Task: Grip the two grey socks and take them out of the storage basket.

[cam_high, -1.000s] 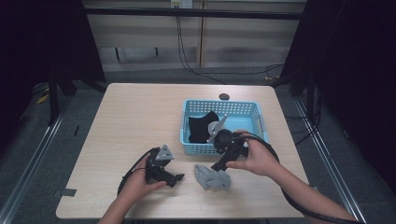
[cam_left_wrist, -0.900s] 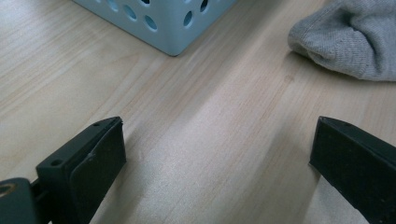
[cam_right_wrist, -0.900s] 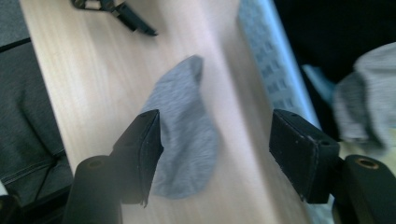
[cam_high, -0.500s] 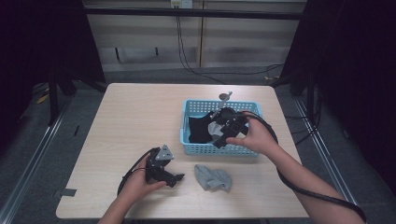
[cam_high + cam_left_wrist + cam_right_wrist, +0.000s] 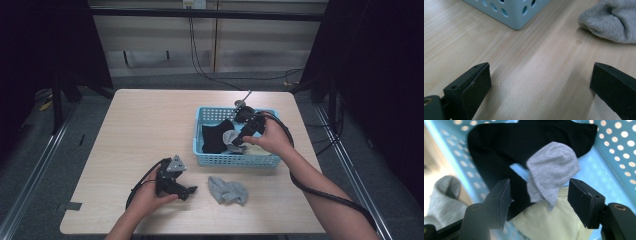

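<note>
A blue perforated basket sits right of the table's middle, holding a black sock, a light grey sock and a pale yellow cloth. My right gripper hangs over the basket, open, its jaws on either side of the light grey sock without touching it. The black sock and pale yellow cloth lie under it. A grey sock lies on the table in front of the basket. My left gripper rests low by the table, open and empty, with the grey sock ahead to its right.
The basket's corner stands just ahead of the left gripper. A small dark object with a metal stem lies behind the basket. Black cables trail from both grippers across the light wooden table.
My right gripper has let go of the grey sock on the table and moved back up over the basket, now open above the light grey sock. The left gripper has stayed put.
</note>
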`<state>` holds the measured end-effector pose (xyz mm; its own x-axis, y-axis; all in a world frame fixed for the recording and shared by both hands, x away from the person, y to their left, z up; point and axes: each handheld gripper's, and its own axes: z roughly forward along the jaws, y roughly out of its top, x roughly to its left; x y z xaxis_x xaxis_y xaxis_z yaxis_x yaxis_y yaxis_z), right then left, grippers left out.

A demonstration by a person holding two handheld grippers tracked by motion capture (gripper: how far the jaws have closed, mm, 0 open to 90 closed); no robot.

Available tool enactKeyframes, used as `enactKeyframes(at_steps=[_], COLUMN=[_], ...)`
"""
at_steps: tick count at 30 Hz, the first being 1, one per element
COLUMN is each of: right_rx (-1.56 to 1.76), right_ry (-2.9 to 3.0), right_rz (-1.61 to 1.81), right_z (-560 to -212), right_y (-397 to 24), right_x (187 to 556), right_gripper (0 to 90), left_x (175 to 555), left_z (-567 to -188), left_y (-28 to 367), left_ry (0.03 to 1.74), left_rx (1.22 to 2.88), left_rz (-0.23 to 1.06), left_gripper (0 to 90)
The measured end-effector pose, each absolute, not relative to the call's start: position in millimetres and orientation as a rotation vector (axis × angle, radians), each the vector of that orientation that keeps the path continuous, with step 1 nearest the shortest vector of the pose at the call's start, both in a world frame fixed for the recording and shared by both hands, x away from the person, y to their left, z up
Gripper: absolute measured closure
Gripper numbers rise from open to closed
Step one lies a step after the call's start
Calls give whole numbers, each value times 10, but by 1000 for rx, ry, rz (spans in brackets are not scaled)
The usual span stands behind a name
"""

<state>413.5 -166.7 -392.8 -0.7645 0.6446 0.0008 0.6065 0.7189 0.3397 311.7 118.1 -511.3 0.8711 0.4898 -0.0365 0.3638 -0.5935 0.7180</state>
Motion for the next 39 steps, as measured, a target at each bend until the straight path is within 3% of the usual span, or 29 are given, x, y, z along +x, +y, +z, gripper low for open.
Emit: enactKeyframes(at_steps=[23, 27, 28, 30, 31, 32, 39], right_rx=[1130, 1129, 1112, 1094, 1094, 1082, 1106], right_ry=[2818, 2856, 2857, 2860, 2860, 2857, 2861], right_rz=[431, 410, 393, 384, 384, 383, 403], right_z=[-4468, -4538, -4556, -4546, -4546, -4520, -4389], right_y=[-1658, -1634, -1625, -1626, -1626, -1635, -1696], right_x=[4363, 4356, 4345, 4338, 4338, 4336, 4324], right_gripper=[379, 481, 571, 652, 652, 725, 770], left_x=[3119, 3119, 3119, 3119, 3119, 3119, 3114], left_z=[-5108, -5108, -5108, -5107, -5107, -5107, -5111], left_y=[1187, 1187, 1187, 1187, 1187, 1187, 1182], left_ry=[607, 607, 607, 606, 606, 607, 616], left_rx=[2280, 2281, 2281, 2282, 2282, 2282, 2271], left_rz=[209, 209, 209, 209, 209, 211, 207], left_gripper=[28, 28, 27, 27, 27, 27, 27])
